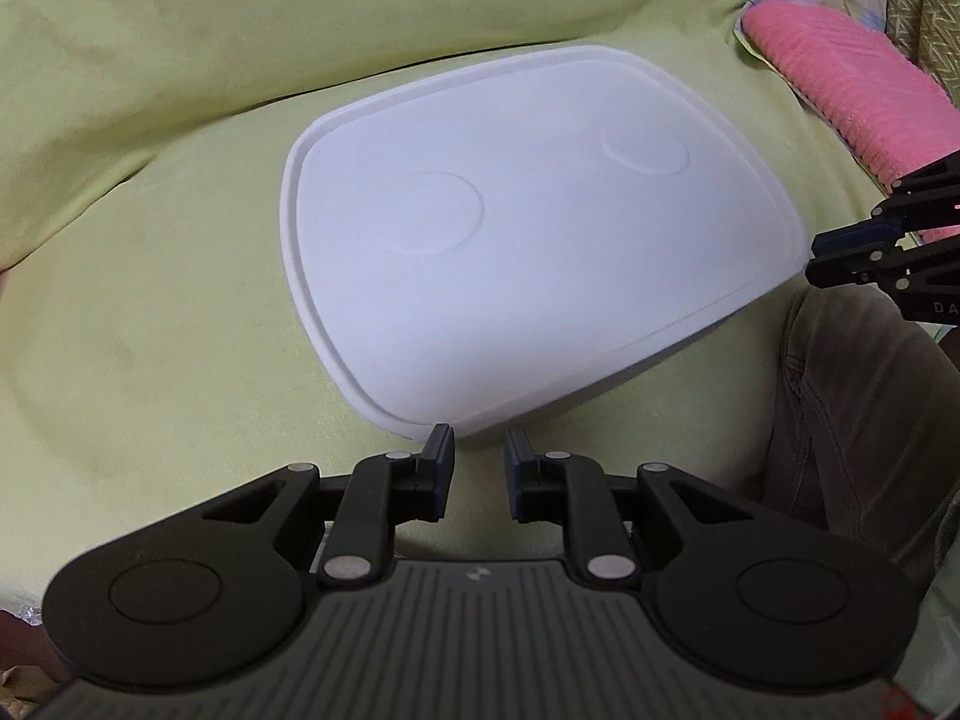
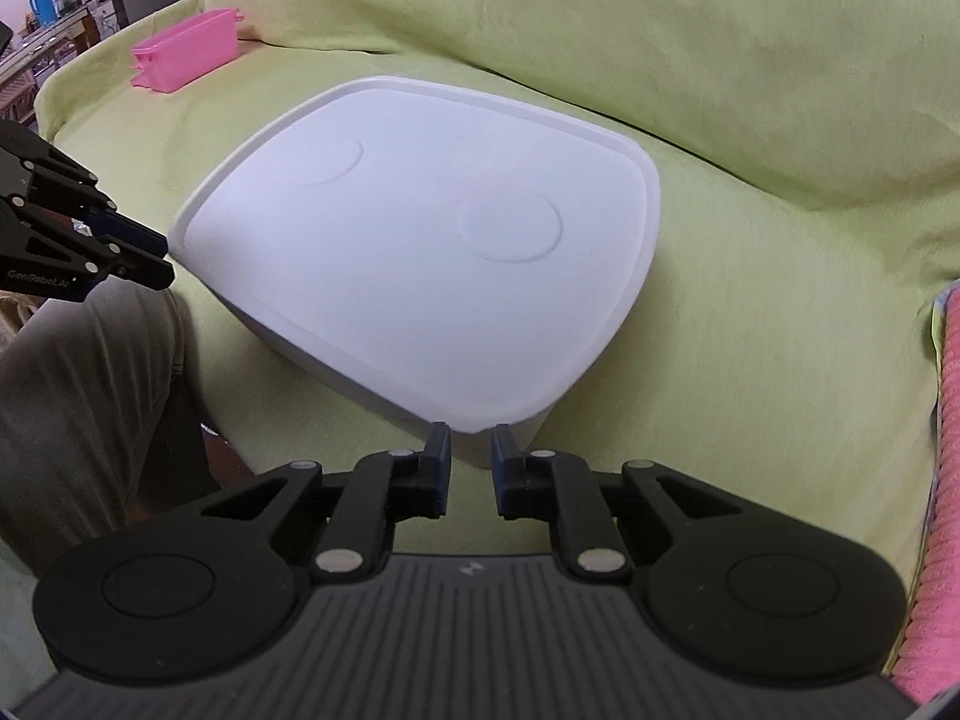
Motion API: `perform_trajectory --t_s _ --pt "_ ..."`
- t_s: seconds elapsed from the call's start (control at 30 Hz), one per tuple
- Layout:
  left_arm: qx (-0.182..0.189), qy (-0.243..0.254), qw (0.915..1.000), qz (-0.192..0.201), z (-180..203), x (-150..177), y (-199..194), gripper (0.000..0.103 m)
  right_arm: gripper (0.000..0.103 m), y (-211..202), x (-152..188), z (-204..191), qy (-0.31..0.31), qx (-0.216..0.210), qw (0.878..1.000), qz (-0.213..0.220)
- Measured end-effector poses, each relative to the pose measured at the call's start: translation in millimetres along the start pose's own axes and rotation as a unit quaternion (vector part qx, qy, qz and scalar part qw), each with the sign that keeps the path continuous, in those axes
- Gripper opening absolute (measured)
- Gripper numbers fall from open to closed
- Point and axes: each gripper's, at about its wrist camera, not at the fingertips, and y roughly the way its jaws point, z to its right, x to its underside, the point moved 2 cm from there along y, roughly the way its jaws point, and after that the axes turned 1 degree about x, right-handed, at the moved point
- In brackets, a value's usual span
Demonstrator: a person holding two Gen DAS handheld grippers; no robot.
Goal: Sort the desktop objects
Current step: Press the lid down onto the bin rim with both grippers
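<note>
So we have a white lidded box [image 1: 516, 252] sitting on a sofa draped in a lime-green cover [image 1: 150, 300], with our knee [image 1: 870, 420] just beside its near edge. Our left hand-held gripper [image 1: 478, 462] hovers at one near corner of the lid, and our right hand-held gripper [image 2: 470, 459] at the other; both have their fingers a little apart and hold nothing. A pink bin [image 2: 186, 57] rests farther back on the sofa seat, well apart from the box, and a pink towel [image 1: 858, 90] lies off to the right.

We judge the step in hand to be lifting the lid off. To do it well, we slide each set of fingers around the overhanging rim rather than pressing on top, close both together, and raise both corners evenly so the lid does not twist or drag the box along the soft cushion. Whether the lid is snapped down, we cannot tell.
</note>
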Motion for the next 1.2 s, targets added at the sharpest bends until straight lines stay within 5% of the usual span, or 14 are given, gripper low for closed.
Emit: perform_trajectory --t_s 0.83,0.93,1.2 --pt "-0.007 -0.011 0.9999 -0.004 4 8 -5 0.024 0.013 -4 -2 6 0.038 -0.004 0.999 0.020" --pt "-0.011 -0.014 0.9998 -0.001 6 10 -7 0.039 0.013 -5 -3 8 0.043 -0.005 0.999 0.024" --pt "-0.021 -0.024 0.9995 0.010 7 9 -13 0.048 0.023 -10 0 7 0.053 -0.005 0.998 0.032"
